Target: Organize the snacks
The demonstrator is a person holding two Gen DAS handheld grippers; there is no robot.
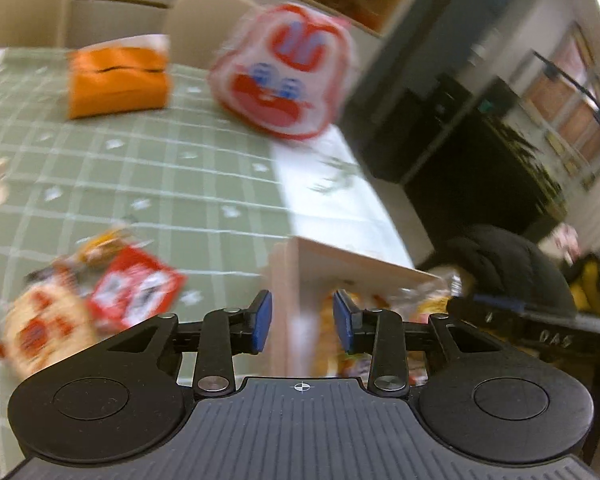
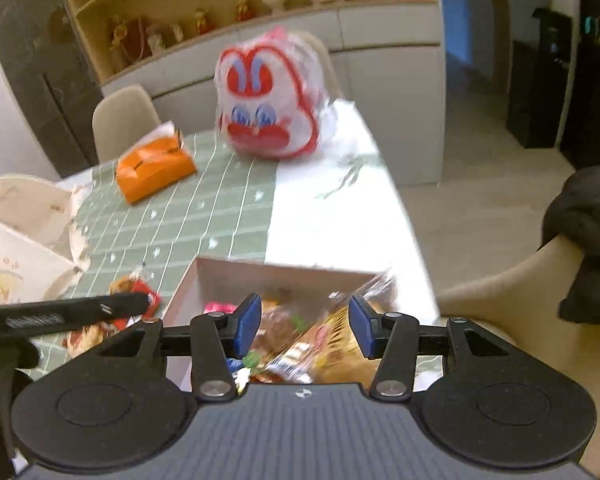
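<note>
The desk [image 2: 236,216], under a green checked cloth, carries a large white-and-red cartoon-face bag [image 2: 270,100] at its far end and an orange tissue pack [image 2: 152,168] to the left of that bag. Nearer, an open cardboard box [image 2: 276,276] already holds several snack packets [image 2: 320,344]. A small pile of loose snack packets [image 1: 100,300], a red one on top, lies on the cloth left of the box. The right claw [image 2: 304,328] hangs over the box, half open and holding nothing that I can see. The left claw [image 1: 302,324] hovers at the box's left wall, part open and empty. Judging by this, the step in hand is gathering loose packets into the box; next the left claw should swing left over the pile, descend and close on the red packet.
</note>
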